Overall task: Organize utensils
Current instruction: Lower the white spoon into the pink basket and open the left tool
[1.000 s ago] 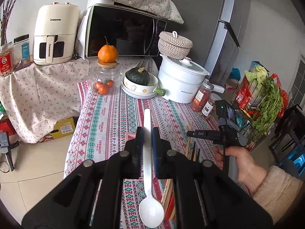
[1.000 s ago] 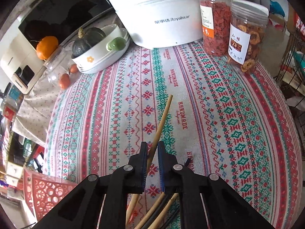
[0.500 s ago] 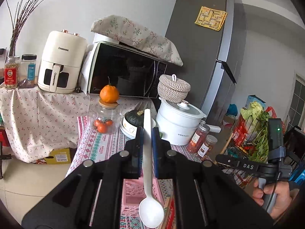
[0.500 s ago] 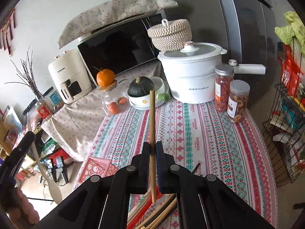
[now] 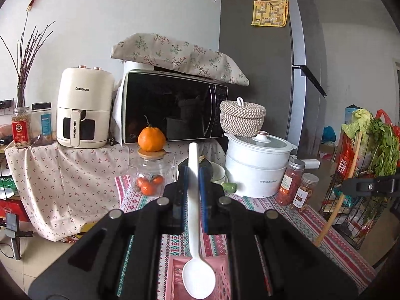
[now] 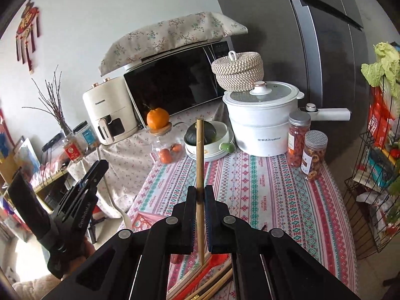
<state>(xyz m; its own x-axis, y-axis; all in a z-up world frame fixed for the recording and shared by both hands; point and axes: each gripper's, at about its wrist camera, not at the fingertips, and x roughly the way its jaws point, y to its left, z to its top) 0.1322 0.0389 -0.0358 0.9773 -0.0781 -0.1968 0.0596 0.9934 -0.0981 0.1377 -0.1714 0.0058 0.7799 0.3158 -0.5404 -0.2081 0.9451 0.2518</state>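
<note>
My left gripper (image 5: 192, 172) is shut on a white plastic spoon (image 5: 195, 225), handle up, bowl hanging over a pink perforated basket (image 5: 175, 277) on the patterned tablecloth. My right gripper (image 6: 200, 192) is shut on a bamboo chopstick (image 6: 200, 165), held upright above the table. More chopsticks (image 6: 212, 285) lie below it by a pink basket (image 6: 142, 222). The left gripper also shows in the right wrist view (image 6: 92, 175), the right gripper with its chopstick at the right of the left wrist view (image 5: 370, 186).
On the table's far side stand a white cooking pot (image 6: 260, 120), two spice jars (image 6: 306, 147), a bowl with a green squash (image 6: 207, 137) and a glass jar topped by an orange (image 6: 160, 135). A microwave (image 5: 172, 105) and air fryer (image 5: 83, 107) stand behind. A wire rack of vegetables (image 5: 362, 170) stands right.
Both grippers have risen well above the table and tilted up. The chopstick left the pile and now stands upright. The spoon stays gripped.
</note>
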